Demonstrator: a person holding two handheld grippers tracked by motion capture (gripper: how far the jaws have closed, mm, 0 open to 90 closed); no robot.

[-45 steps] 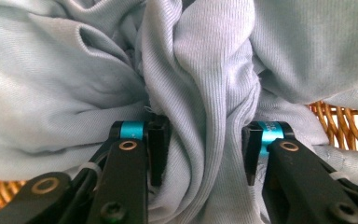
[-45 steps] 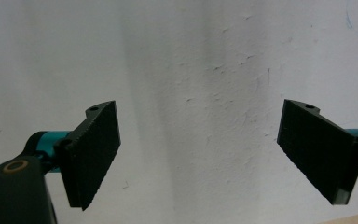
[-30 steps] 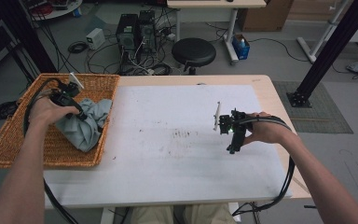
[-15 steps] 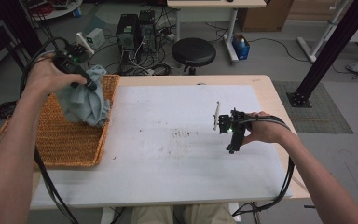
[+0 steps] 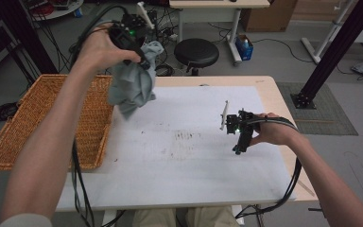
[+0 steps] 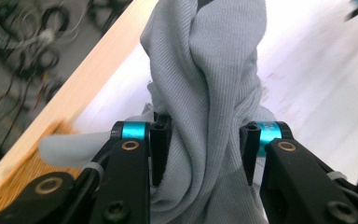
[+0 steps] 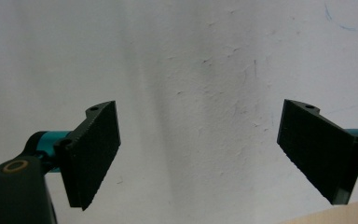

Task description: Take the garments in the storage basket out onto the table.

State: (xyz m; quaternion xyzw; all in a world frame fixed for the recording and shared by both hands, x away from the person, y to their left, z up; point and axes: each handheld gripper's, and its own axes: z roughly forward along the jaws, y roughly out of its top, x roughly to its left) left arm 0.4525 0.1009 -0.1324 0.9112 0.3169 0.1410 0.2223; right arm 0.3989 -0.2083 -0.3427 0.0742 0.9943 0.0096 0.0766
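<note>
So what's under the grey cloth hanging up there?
The cloth hangs from the left gripper, above the white table edge beside the basket. Nothing touches it from below. The bit of table right behind the cloth is covered.

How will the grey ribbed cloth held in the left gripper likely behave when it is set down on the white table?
The grey ribbed cloth hangs in twisted folds from the left gripper, so it is probably floppy and will likely slump into a heap. It looks light, being lifted by one pinch.

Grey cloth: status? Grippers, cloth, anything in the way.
Left gripper shut on grey cloth, lifted above the wicker basket edge. Right gripper open, low over the white table. Nothing in the way.
</note>
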